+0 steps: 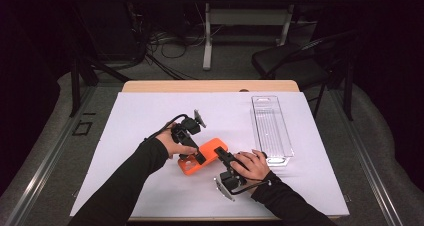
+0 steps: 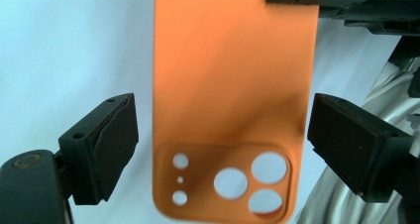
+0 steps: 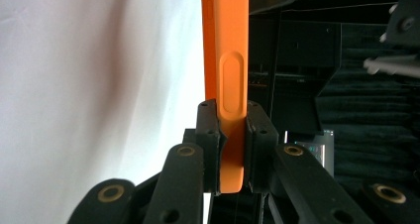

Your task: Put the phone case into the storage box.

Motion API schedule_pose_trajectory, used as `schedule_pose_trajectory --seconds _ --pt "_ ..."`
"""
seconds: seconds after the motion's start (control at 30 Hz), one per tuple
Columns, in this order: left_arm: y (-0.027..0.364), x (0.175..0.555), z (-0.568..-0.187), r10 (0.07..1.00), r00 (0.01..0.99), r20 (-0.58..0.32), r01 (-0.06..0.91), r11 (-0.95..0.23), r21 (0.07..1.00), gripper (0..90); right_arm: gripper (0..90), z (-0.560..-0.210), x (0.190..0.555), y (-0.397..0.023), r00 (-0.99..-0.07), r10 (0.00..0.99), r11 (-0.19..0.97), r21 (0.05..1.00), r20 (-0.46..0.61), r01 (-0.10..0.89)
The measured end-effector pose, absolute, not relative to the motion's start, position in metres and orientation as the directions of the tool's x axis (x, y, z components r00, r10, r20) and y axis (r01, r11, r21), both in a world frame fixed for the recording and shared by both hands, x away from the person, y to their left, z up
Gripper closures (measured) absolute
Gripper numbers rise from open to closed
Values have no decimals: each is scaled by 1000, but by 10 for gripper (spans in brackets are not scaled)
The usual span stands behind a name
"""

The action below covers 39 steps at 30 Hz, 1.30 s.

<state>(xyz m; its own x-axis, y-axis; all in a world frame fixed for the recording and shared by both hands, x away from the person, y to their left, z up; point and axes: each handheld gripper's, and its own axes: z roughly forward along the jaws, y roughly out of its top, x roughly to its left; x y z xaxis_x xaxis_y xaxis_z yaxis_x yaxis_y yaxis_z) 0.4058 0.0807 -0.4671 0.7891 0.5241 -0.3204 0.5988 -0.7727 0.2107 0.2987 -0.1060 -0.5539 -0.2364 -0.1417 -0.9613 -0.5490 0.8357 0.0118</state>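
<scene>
Orange phone case (image 1: 204, 156), of smooth matte material with rounded corners, sits over the near middle of the white table cover (image 1: 145, 186), held between the two grippers. In the left gripper view its flat back (image 2: 233, 85) faces the camera, with a raised rounded-rectangle camera panel pierced by three large round holes and three small ones. The left gripper (image 1: 195, 153) has its jaws spread wide on either side of the case, their black ribbed pads (image 2: 116, 144) standing clear of its long edges. The right gripper (image 1: 223, 155) is clamped on the case's thin edge (image 3: 231, 135); that edge carries an oval raised button. A clear, long rectangular plastic tray (image 1: 270, 131) with ribbed walls lies on the right, apart from the case.
</scene>
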Motion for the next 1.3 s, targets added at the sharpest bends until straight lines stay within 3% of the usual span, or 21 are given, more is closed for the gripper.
schedule_pose_trajectory --seconds 0.77,1.3 --pt "113 408 -460 585 765 -270 644 -709 288 155 805 -552 298 -110 -276 -123 841 48 -953 -540" --pt "127 408 -464 610 752 -249 659 -678 327 155 804 -547 297 -113 -351 -43 837 158 -935 -524"
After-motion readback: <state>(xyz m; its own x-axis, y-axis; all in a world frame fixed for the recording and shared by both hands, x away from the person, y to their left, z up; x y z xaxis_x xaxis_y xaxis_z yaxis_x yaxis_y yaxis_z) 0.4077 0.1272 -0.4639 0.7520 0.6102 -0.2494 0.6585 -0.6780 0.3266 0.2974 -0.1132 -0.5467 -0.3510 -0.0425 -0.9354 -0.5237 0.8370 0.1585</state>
